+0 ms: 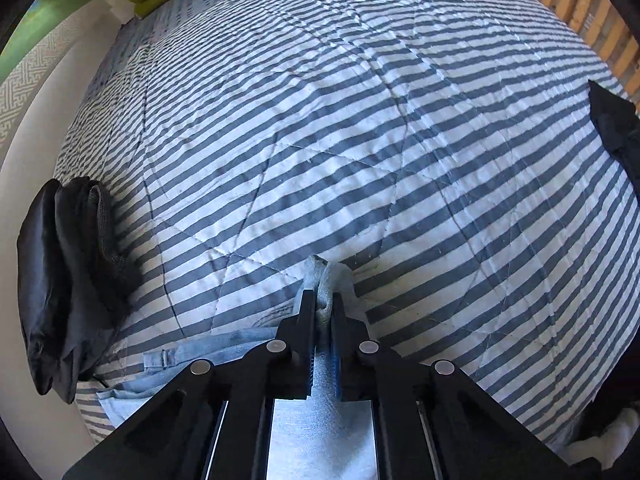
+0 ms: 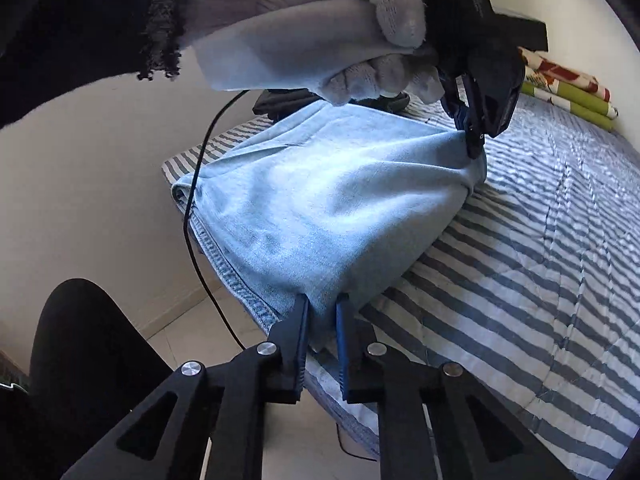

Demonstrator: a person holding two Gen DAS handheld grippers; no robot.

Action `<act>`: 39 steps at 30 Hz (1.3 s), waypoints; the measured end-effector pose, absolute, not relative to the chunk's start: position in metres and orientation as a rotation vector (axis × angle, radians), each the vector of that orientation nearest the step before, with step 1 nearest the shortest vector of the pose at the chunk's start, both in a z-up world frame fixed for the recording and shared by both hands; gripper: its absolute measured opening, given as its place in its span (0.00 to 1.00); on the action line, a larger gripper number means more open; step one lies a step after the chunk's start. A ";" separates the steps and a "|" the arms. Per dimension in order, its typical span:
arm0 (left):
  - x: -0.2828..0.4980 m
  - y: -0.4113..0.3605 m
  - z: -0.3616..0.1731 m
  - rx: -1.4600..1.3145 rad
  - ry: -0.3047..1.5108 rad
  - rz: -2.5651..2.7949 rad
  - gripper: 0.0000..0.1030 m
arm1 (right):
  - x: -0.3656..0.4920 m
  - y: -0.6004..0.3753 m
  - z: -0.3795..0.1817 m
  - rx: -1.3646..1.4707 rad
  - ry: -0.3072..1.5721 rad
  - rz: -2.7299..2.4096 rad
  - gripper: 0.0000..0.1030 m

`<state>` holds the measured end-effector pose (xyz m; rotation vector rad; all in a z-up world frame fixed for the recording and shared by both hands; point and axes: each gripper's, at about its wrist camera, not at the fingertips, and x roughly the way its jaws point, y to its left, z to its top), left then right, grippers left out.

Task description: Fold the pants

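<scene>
Light blue denim pants (image 2: 328, 200) lie bunched at the near corner of a striped bed. My right gripper (image 2: 322, 312) is shut on a fold of the denim at the near end, cloth pinched between its pads. In the same view, the left gripper (image 2: 474, 142) sits at the far end of the pants, held by a gloved hand (image 2: 340, 28), its tips clamped on the cloth. In the left wrist view, the left gripper (image 1: 323, 300) pinches a ridge of pants (image 1: 208, 350) denim, pointing steeply down at the bed.
The blue-and-white striped quilt (image 1: 360, 140) spreads wide beyond the pants. A dark garment (image 1: 68, 280) hangs at the bed's left edge, another (image 1: 616, 128) at the right. Folded green bedding (image 2: 568, 92) sits at the far end. A black cable (image 2: 196, 216) dangles by the bedside.
</scene>
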<state>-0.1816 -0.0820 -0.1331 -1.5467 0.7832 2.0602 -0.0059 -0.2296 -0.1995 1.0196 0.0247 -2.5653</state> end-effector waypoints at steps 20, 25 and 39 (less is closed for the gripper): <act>-0.196 -0.045 -0.163 -1.516 0.982 2.002 0.05 | -0.009 -0.239 -0.203 1.063 0.055 -2.523 0.08; -0.192 -0.055 -0.149 -1.491 0.921 2.033 0.03 | -0.006 -0.241 -0.196 1.030 0.068 -2.534 0.08; -0.203 -0.115 -0.083 -1.399 0.619 2.219 0.06 | 0.003 -0.207 -0.192 1.066 -0.055 -2.381 0.11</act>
